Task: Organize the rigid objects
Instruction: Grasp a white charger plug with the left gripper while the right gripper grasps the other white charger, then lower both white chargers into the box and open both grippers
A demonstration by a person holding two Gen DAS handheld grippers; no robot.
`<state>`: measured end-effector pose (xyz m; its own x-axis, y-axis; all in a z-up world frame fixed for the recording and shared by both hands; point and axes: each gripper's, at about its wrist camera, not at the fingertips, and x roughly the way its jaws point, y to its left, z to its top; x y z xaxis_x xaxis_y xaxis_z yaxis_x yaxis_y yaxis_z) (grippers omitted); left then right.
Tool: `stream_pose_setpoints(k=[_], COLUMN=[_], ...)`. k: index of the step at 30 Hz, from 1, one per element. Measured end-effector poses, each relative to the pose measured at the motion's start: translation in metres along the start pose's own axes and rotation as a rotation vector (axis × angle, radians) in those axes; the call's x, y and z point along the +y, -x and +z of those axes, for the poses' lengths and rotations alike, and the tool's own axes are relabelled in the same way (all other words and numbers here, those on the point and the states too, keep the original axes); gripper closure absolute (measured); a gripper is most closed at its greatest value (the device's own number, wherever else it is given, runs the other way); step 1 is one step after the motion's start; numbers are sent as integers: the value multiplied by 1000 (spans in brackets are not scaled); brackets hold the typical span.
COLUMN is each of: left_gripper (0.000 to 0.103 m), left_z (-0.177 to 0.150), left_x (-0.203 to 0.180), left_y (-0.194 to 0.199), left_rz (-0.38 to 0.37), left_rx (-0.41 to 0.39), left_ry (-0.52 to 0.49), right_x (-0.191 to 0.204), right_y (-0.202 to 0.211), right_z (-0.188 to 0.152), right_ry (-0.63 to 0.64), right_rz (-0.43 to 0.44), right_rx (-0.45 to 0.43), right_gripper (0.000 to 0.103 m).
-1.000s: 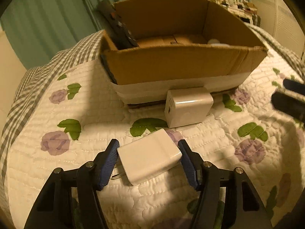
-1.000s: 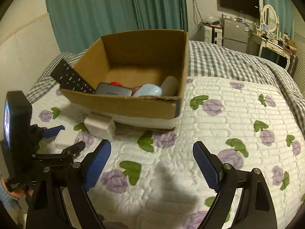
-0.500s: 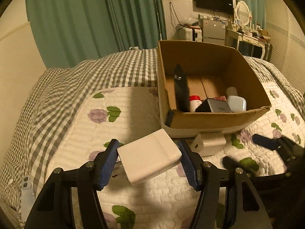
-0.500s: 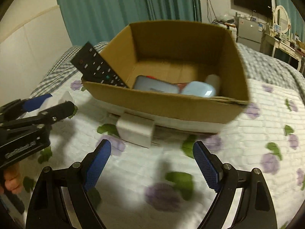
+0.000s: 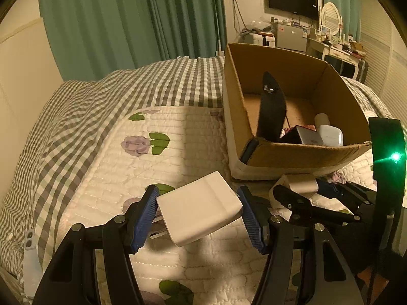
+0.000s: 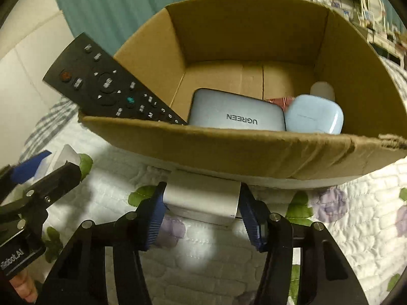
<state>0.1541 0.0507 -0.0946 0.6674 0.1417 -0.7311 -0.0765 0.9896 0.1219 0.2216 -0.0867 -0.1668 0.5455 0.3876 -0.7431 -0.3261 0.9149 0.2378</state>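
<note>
My left gripper [image 5: 198, 213] is shut on a white plug adapter [image 5: 201, 208] and holds it above the quilt, left of the cardboard box [image 5: 300, 157]. My right gripper [image 6: 201, 208] is open, its blue pads [image 6: 155, 211] on either side of a second white adapter [image 6: 203, 198] that lies on the quilt against the box's front wall [image 6: 229, 152]. The box holds a black remote [image 6: 106, 86], a grey UGREEN charger [image 6: 236, 113], a pale blue earbud case [image 6: 314, 118] and a white bottle [image 6: 321, 90].
The box stands on a floral quilt [image 5: 162, 167] over a grey checked blanket [image 5: 106, 101]. Green curtains [image 5: 132, 20] hang behind. The right gripper's frame [image 5: 330, 208] lies close on the right in the left wrist view. A white object [image 5: 30, 259] lies at the bed's left edge.
My left gripper has lifted the adapter off the quilt and swung left of the box. My right gripper has moved in towards the box until its pads flank the second adapter.
</note>
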Motion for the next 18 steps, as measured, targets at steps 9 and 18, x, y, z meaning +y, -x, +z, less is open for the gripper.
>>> stream_pose_setpoints(k=[9, 18], left_gripper=[39, 39], left_z=[-4, 26], left_x=[-15, -40], left_y=[28, 90], left_rz=[-25, -57], left_rx=[-31, -119], left_ry=[-37, -34], right_x=[0, -16], right_y=[74, 163], right_z=[-8, 35], right_ry=[112, 169], right_rz=[-7, -39], right_rx=[-97, -241], right_gripper=[49, 49])
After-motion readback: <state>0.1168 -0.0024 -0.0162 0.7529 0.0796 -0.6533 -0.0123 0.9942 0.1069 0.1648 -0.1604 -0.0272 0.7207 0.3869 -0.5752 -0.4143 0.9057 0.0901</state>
